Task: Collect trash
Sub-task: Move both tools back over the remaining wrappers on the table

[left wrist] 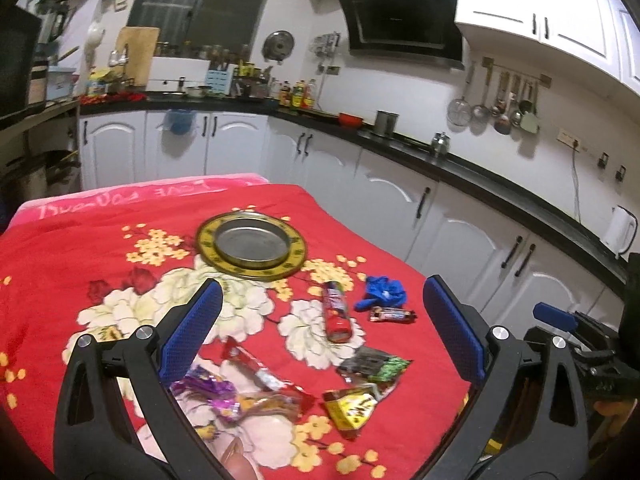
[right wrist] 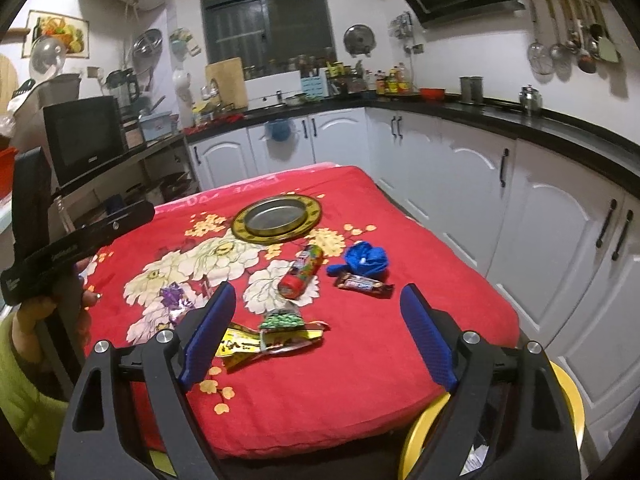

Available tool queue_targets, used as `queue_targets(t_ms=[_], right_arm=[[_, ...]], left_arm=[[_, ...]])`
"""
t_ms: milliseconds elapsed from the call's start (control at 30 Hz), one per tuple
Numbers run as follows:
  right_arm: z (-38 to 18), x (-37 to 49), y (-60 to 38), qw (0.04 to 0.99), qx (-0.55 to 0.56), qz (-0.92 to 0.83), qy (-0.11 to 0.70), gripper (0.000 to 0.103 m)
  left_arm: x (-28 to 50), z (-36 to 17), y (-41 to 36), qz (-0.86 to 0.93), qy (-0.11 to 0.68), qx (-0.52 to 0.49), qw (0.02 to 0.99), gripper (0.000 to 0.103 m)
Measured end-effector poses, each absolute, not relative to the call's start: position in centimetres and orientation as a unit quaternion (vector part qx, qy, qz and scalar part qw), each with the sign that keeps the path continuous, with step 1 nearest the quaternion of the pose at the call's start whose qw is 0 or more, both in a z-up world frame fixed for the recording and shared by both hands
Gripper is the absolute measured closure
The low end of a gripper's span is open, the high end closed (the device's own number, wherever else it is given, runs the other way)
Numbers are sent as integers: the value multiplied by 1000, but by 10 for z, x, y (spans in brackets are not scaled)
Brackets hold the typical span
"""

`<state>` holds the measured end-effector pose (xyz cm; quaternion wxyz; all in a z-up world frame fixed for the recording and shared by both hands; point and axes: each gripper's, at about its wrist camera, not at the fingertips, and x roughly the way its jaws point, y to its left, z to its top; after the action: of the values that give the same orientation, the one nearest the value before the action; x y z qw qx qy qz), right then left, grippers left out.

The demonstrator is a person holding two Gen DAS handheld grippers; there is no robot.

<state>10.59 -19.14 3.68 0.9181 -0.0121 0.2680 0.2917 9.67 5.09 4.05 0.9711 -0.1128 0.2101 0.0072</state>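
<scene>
Trash lies on a red flowered cloth [left wrist: 60, 272] over the table: a red candy tube [left wrist: 336, 312] [right wrist: 301, 272], a crumpled blue glove [left wrist: 382, 291] [right wrist: 364, 259], a dark candy bar wrapper [left wrist: 392, 315] [right wrist: 362, 283], a green wrapper [left wrist: 376, 366] [right wrist: 282, 319], a yellow wrapper [left wrist: 352, 408] [right wrist: 240, 346], a red-and-white wrapper [left wrist: 260, 370] and a purple foil wrapper [left wrist: 208, 390] [right wrist: 174, 298]. My left gripper [left wrist: 322, 308] is open and empty above the near wrappers. My right gripper [right wrist: 318, 312] is open and empty above the front edge.
A round metal tray with a yellow rim [left wrist: 251, 245] [right wrist: 277, 216] sits at the far middle of the cloth. A yellow bin [right wrist: 568, 400] stands below the table's front right corner. White cabinets [left wrist: 460, 240] and a black counter run behind and to the right.
</scene>
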Motion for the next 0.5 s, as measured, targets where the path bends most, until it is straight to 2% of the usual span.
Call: queue_targets(t_ms=[500], right_arm=[[4, 122, -137, 895, -45, 325, 303, 21]], left_arm=[[102, 4, 107, 69, 273, -134, 950, 11]])
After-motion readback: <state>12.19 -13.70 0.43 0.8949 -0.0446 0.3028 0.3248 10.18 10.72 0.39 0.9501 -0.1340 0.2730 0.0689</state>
